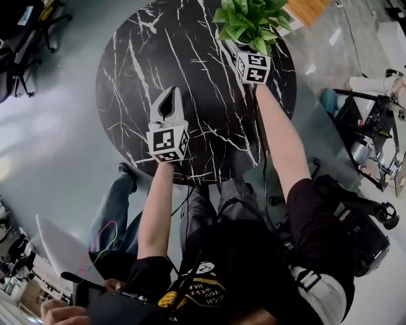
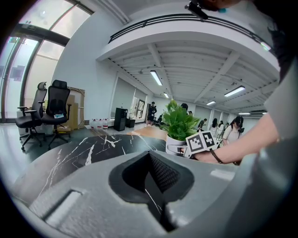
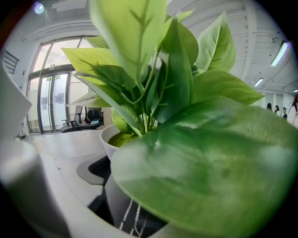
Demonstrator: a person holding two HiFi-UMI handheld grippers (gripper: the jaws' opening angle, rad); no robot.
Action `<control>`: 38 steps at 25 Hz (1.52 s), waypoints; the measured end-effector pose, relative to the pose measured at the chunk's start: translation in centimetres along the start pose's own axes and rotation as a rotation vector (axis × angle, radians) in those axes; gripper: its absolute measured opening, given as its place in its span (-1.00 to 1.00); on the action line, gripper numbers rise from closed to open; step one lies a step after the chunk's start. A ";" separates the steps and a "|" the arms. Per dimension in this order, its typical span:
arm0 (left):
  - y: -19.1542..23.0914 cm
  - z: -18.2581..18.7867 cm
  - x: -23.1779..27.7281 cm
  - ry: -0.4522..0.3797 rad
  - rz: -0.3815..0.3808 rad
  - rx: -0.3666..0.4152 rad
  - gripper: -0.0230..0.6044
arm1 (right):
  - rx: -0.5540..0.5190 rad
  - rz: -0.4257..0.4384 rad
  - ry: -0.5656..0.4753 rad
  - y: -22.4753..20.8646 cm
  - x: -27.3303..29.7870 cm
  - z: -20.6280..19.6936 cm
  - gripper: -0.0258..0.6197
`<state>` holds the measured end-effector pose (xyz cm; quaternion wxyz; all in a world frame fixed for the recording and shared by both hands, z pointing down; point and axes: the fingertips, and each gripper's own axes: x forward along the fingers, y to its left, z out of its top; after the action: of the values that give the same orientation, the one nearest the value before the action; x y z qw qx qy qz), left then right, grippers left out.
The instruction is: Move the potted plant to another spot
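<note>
Right gripper [image 1: 242, 50]: your jaws pinch the potted plant [image 1: 251, 19] low on its white pot [image 3: 111, 142]. The near pad lies against the pot wall; a broad leaf covers the far jaw. The pot is filled to its rim with green moss [image 3: 124, 138]. Stems rise out of it, and leaves [image 3: 205, 162] spread above and across your jaws. Dark veined desk [image 1: 136, 60] shows just below the jaws. You cannot tell whether the pot's base rests on it.

Left gripper [image 1: 167, 105]: jaws pressed together, nothing between them, over the desk. The plant stands ahead and right of these jaws, well apart.
</note>
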<state>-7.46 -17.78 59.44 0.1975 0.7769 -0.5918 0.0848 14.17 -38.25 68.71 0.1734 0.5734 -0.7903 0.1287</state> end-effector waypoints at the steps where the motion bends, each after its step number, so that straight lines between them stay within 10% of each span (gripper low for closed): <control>1: -0.1 0.0 -0.1 0.000 -0.001 0.002 -0.91 | 0.002 -0.011 0.002 -0.8 -0.5 -0.2 0.55; 16: -2.4 -0.3 -1.1 0.003 -0.040 0.028 -0.91 | -0.010 -0.074 0.033 -5.6 -13.6 -5.9 0.55; 38: 3.3 -1.9 -6.0 0.003 0.067 0.000 -0.91 | -0.095 0.256 0.015 16.5 -15.3 -7.3 0.54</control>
<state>-12.12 -12.38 59.65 0.1952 0.7567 -0.6171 0.0925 3.75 -17.06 68.80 0.1884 0.4581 -0.8609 0.1162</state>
